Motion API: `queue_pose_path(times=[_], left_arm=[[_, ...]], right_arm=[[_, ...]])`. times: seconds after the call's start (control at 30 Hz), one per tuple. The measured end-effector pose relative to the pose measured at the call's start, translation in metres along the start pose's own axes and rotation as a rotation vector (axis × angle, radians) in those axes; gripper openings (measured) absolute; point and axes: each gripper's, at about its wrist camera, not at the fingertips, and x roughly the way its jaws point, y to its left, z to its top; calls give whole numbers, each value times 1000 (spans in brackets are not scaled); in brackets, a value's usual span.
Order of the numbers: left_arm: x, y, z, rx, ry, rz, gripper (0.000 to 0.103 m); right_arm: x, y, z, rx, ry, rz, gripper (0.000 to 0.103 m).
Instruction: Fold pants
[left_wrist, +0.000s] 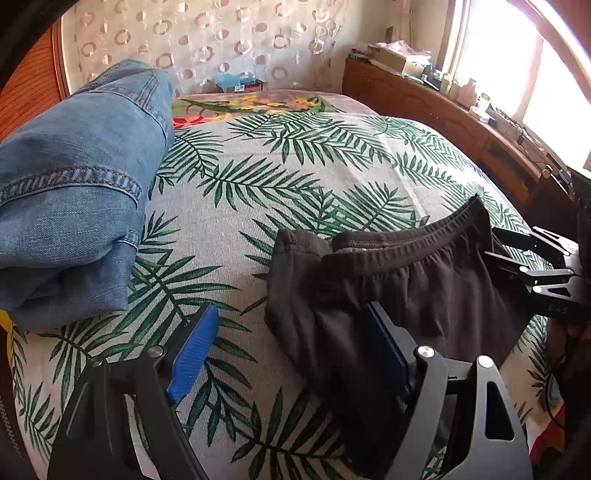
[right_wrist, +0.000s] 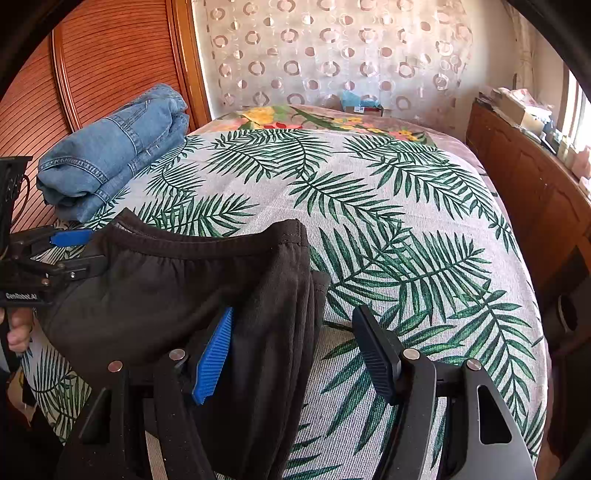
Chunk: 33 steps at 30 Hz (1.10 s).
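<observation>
Both grippers let go of the folded pants

Left gripper (left_wrist: 291, 354) and right gripper (right_wrist: 295, 354), jaws apart, straddle the soft black elastic-waist pants (left_wrist: 406, 288); lift away straight so no pad drags the fold.

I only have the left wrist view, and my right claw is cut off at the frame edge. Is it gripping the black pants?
Observer: No. The right claw is open. Its blue pad lies against the black pants, and the other pad hangs over the bare bedspread.
Operator: What does the pants' edge look like on that side?
Observer: Several fabric layers lie stacked together along that edge.
Operator: The jeans fill my left side. Are they done?
Observer: The jeans sit as a neat folded stack at the bed's far left corner, well apart from the pants.
</observation>
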Motion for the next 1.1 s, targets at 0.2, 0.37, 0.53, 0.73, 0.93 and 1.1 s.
queue_pose_path(times=[0.2,0.37,0.53,0.73,0.93,1.1], left_arm=[[-9,0,8,17,-25,-29,60],[-2,-2,11,18,-6,-34,54],[4,-2,9,8,9,-44,54],[2,-8,7,30,-1,-92,31],[-1,-14,6,47,-18,-104,17],[-13,-18,7,51,-53,-107,13]], right_arm=[[-1,-2,0,3,-2,5,67],[-1,-4,0,8,-4,11,67],[-1,-4,0,13,-6,15,67],[-1,-5,0,11,-7,22,67],[-2,-3,0,7,-10,30,53],[-2,-3,3,2,9,61,44]])
